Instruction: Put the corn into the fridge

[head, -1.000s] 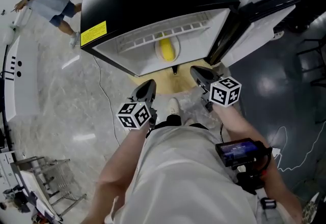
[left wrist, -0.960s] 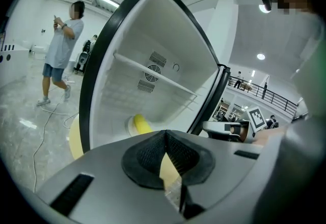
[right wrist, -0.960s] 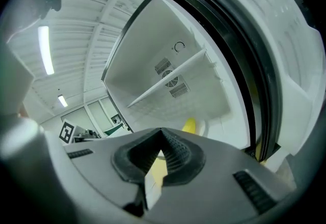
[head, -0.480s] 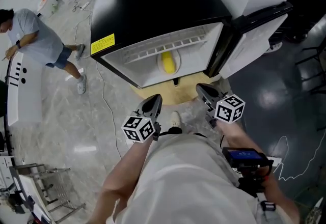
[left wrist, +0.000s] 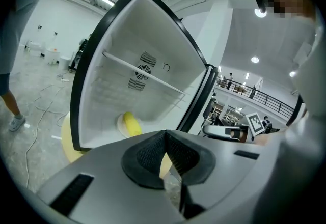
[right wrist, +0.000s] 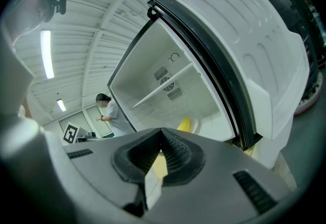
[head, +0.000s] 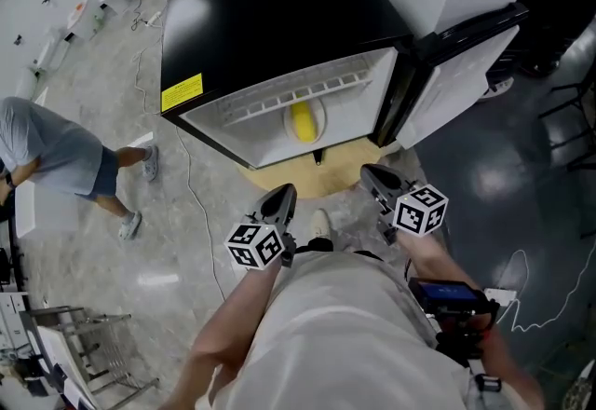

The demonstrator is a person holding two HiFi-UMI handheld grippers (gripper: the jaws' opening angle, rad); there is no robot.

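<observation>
**Claws drawn back, corn lying in the open fridge**

Both our claws have dropped lower in the head view, farther from the fridge point(head: 270, 17) than a second ago. The bystander point(head: 56, 157) has walked from the upper left corner down to the left edge, which now cuts them off.

Our left claw point(head: 279, 198) and right claw point(head: 377, 180) sit side by side just below the centre of the frame. They are apart from each other, and both point toward the open fridge. Each claw's own view shows its jaws closed tip to tip, with nothing held between them.

The corn point(head: 304, 122) lies low inside the fridge, under the white rack point(head: 298, 96), on a pale round dish. We see the door point(head: 461, 63) swung open at the right of the frame. A yellow round mat point(head: 312, 177) shows beneath the fridge's front edge.
</observation>
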